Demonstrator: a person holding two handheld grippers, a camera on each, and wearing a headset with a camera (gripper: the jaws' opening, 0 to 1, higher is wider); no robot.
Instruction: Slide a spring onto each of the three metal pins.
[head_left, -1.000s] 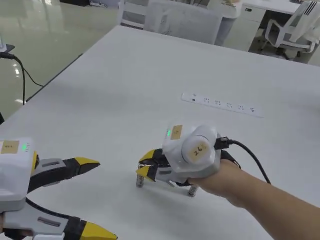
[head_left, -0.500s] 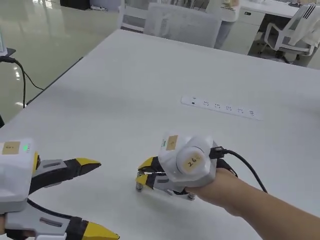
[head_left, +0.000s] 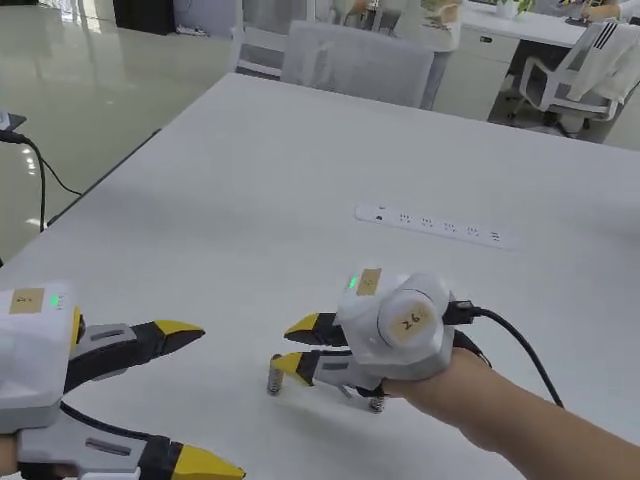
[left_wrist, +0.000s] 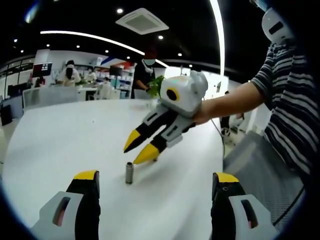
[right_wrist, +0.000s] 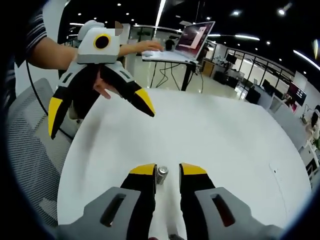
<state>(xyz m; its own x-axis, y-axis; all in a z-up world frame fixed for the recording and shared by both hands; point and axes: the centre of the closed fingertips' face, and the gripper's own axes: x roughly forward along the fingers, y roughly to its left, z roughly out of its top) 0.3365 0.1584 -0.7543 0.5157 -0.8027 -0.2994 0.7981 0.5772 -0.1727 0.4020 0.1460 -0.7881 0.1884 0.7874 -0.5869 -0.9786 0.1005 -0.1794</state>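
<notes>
A short metal pin with a spring on it (head_left: 273, 378) stands upright on the white table (head_left: 250, 200). My right gripper (head_left: 295, 345) hovers just above and to the right of it, jaws slightly parted with nothing pinched. The right gripper view shows the same sprung pin (right_wrist: 161, 172) in the gap between my right gripper's (right_wrist: 167, 170) yellow tips. A second sprung pin (head_left: 376, 403) peeks out under the hand. My left gripper (head_left: 192, 395) is wide open at the lower left. From my left gripper (left_wrist: 155, 176) the pin (left_wrist: 129, 172) stands ahead, below the right gripper (left_wrist: 138, 149).
A white power strip (head_left: 435, 225) lies across the table further back. A black cable (head_left: 520, 345) trails from the right gripper. Office chairs (head_left: 350, 60) stand beyond the far edge, and the table's left edge (head_left: 100, 170) drops to the floor.
The right gripper's jaws have parted a little and risen off the left pin, which now stands free with its spring. The left gripper has stayed put.
</notes>
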